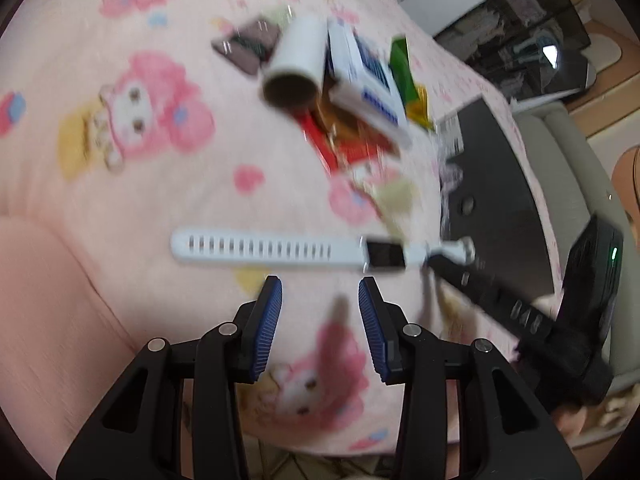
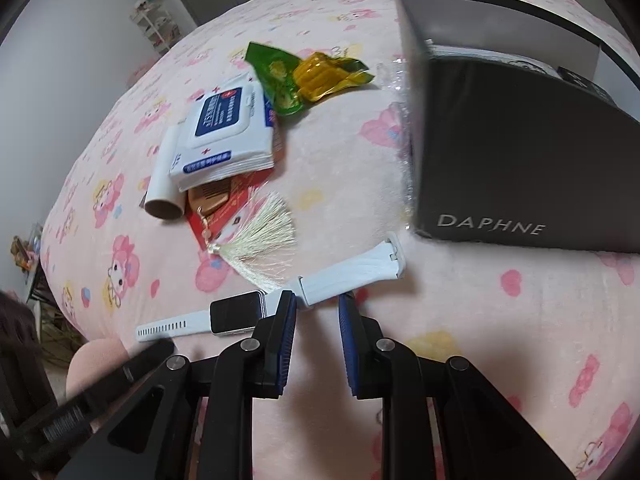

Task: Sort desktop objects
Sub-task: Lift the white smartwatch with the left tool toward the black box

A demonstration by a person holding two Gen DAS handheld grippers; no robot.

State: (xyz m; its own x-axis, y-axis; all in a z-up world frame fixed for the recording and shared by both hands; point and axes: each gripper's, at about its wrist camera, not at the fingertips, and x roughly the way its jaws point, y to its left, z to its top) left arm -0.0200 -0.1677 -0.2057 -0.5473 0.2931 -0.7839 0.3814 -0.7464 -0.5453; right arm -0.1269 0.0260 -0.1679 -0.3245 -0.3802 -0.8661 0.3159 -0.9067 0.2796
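Both claws open near watch (image 2: 256, 312); box (image 2: 520, 152) edges R side.

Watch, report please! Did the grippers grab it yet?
Left gripper open, empty. Right gripper open, fingers astride white watch strap. Tassel touching strap.

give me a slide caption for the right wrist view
Open right gripper at the white smartwatch on a pink blanket, beside a black Daphne box.
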